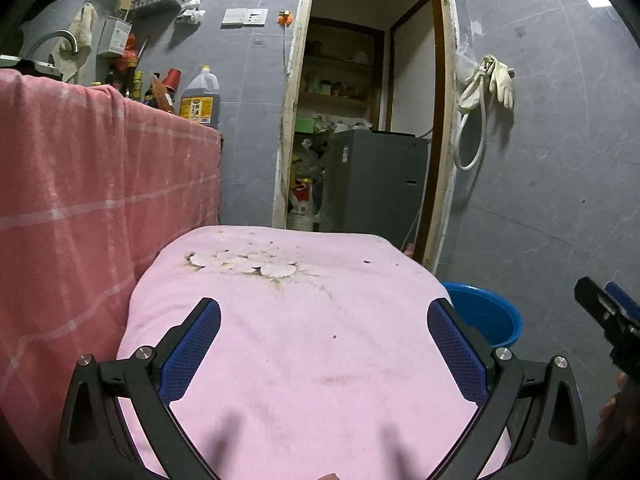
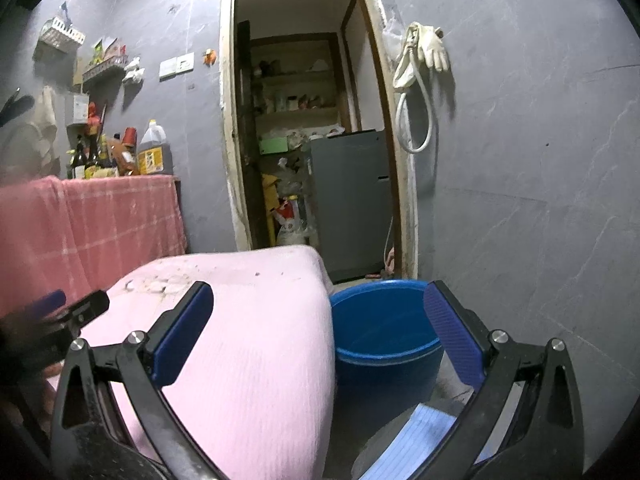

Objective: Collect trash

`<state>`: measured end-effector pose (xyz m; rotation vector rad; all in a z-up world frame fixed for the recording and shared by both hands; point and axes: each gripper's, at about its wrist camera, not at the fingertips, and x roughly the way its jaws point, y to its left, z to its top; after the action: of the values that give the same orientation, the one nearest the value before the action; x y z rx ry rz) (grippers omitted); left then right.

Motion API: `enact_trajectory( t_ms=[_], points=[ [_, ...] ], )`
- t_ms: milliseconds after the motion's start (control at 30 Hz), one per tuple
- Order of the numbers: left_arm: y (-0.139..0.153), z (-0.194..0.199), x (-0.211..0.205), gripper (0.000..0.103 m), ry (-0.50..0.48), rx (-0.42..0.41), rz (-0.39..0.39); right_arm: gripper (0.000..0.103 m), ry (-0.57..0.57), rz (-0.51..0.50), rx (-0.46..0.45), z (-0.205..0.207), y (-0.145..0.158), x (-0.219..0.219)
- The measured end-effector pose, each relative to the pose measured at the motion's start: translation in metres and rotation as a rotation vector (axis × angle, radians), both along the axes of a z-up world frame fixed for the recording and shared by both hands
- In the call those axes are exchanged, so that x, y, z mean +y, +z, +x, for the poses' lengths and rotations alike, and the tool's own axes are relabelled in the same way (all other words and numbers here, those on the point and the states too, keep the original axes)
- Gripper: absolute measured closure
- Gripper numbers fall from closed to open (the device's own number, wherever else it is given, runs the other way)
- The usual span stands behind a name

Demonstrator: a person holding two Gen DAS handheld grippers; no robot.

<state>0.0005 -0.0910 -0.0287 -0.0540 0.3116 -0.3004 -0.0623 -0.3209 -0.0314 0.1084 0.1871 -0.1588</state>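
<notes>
A pink cloth-covered surface (image 1: 304, 340) lies in front of me, with pale flat scraps and brown stains (image 1: 244, 262) at its far end. A blue bucket (image 2: 380, 328) stands on the floor to its right; it also shows in the left wrist view (image 1: 486, 316). My left gripper (image 1: 324, 320) is open and empty above the pink surface. My right gripper (image 2: 320, 304) is open and empty, over the surface's right edge and the bucket. Each gripper shows at the edge of the other's view: the right one in the left wrist view (image 1: 608, 312), the left one in the right wrist view (image 2: 68, 308).
A counter draped in a red checked cloth (image 1: 80, 184) stands at the left with bottles (image 1: 200, 98) on it. A doorway (image 1: 360, 120) ahead opens onto a grey appliance (image 1: 376, 184) and shelves. Gloves and a hose (image 1: 486, 80) hang on the grey wall. Blue-lined paper (image 2: 420, 436) lies below the right gripper.
</notes>
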Motion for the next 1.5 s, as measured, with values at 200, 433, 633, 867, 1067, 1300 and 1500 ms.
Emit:
enact_trajectory(
  t_ms=[200, 433, 633, 867, 1067, 1300, 1500],
  points=[
    [-0.007, -0.004, 0.009, 0.002, 0.027, 0.005, -0.007, 0.0, 0.002, -0.004, 0.024, -0.001, -0.013, 0.0],
    [-0.018, -0.011, 0.012, 0.002, 0.037, 0.01, 0.0, 0.0, 0.003, -0.015, 0.025, -0.003, -0.02, 0.002],
    [-0.024, -0.016, 0.016, 0.002, 0.035, 0.008, -0.009, 0.0, 0.007, -0.03, 0.011, -0.007, -0.021, 0.005],
    [-0.034, -0.024, 0.017, 0.002, 0.034, 0.011, 0.003, 0.0, 0.031, -0.011, 0.024, -0.01, -0.029, 0.008],
    [-0.041, -0.023, 0.024, 0.002, 0.061, 0.031, -0.008, 0.0, 0.037, -0.003, 0.029, -0.009, -0.033, 0.01],
    [-0.045, -0.025, 0.029, 0.002, 0.081, 0.036, -0.015, 0.0, 0.042, 0.004, 0.034, -0.009, -0.037, 0.011],
    [-0.046, -0.026, 0.03, 0.002, 0.084, 0.032, -0.015, 0.0, 0.05, -0.009, 0.037, -0.01, -0.038, 0.015]
  ],
)
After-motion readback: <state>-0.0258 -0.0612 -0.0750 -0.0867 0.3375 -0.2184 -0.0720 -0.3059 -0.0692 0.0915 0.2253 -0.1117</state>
